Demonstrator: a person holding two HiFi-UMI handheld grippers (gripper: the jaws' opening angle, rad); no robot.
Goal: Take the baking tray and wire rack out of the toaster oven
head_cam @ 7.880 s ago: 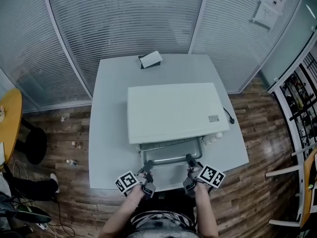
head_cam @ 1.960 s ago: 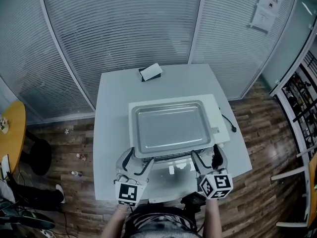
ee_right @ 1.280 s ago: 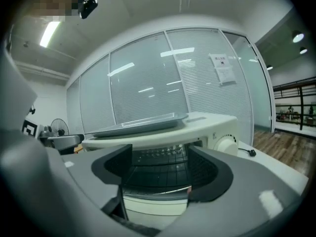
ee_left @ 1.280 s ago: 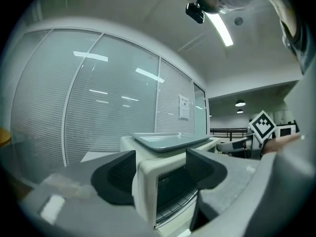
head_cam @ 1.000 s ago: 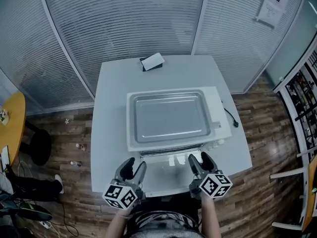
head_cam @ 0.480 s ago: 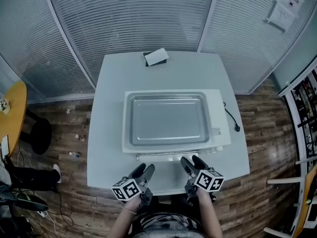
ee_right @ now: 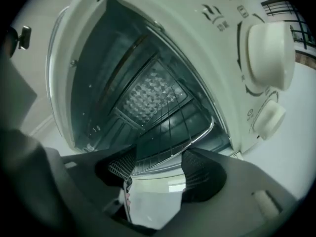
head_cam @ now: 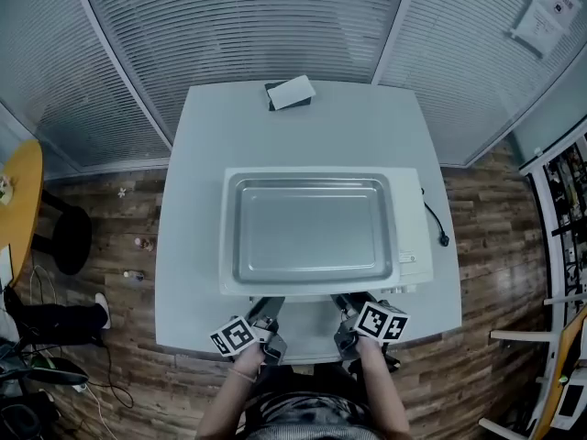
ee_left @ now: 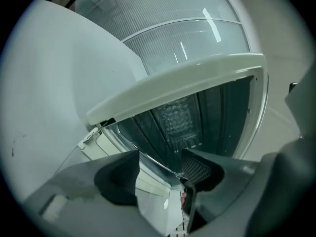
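Nearest the person, the left gripper (head_cam: 266,304) and the right gripper (head_cam: 347,302) hang side by side at the table's near edge, before the lowered oven door (head_cam: 307,325). The left gripper's jaws are opening and the right gripper's jaws stand apart. Each gripper view shows the front bar of the wire rack (ee_right: 174,127) crossing the gap between the pads, with neither pad pressing on it, so both claws are released.

Behind the door, the chamber of the white toaster oven (head_cam: 415,246) holds the wire rack, which lies on a low level with its front bar at the opening. The baking tray (head_cam: 310,229) is out of the chamber and lies flat on the oven's top.

The head view shows the tray, the power cord (head_cam: 437,225) at the oven's right side and a small box (head_cam: 290,93) at the far edge of the grey table (head_cam: 188,246), but not the chamber. Only the gripper views look inside it. The right gripper view alone shows the two control knobs (ee_right: 270,51) on the oven's front panel. Beyond the table stand slatted glass partitions (head_cam: 248,26).
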